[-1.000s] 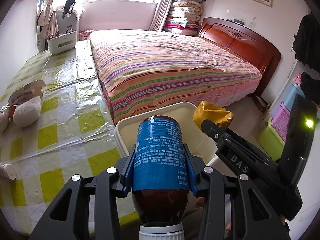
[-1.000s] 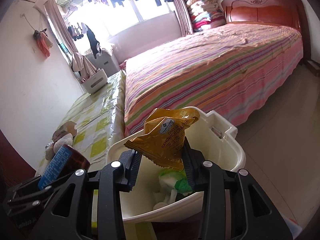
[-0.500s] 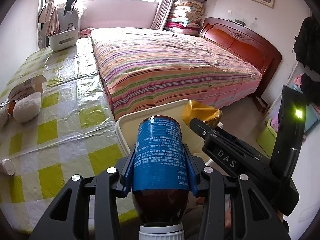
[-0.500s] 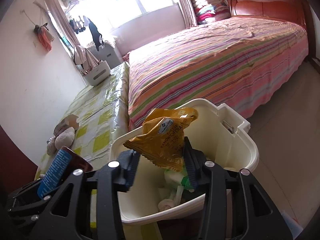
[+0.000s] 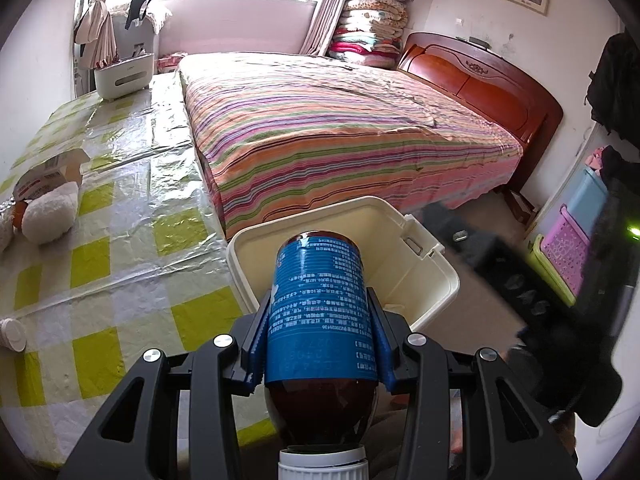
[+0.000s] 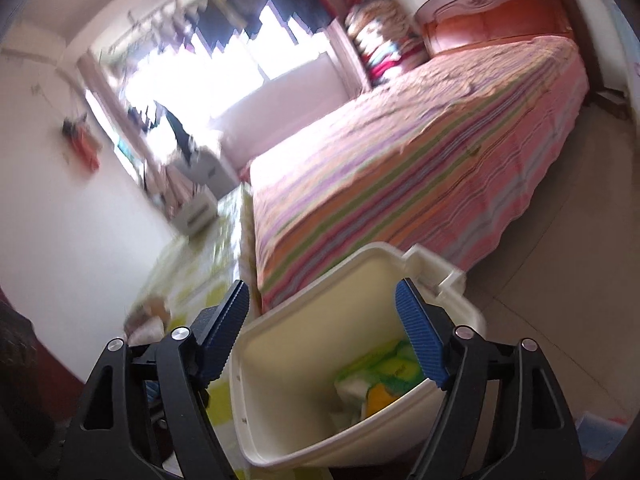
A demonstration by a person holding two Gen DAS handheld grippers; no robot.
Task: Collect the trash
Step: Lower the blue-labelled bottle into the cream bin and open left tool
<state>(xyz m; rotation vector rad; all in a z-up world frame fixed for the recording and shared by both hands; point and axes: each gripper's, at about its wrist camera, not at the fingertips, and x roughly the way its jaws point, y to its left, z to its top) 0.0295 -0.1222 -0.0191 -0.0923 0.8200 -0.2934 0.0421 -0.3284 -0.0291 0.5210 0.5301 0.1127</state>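
The yellow wrapper (image 6: 380, 394) now lies inside the cream bin (image 6: 280, 412), no longer between the right gripper (image 6: 326, 338) jaws, which are opening and empty above it. That item is collected. The left gripper (image 5: 318, 334) stays clamped on the brown bottle (image 5: 320, 312), held before the bin, next for disposal. Only the right view shows the bin's contents.
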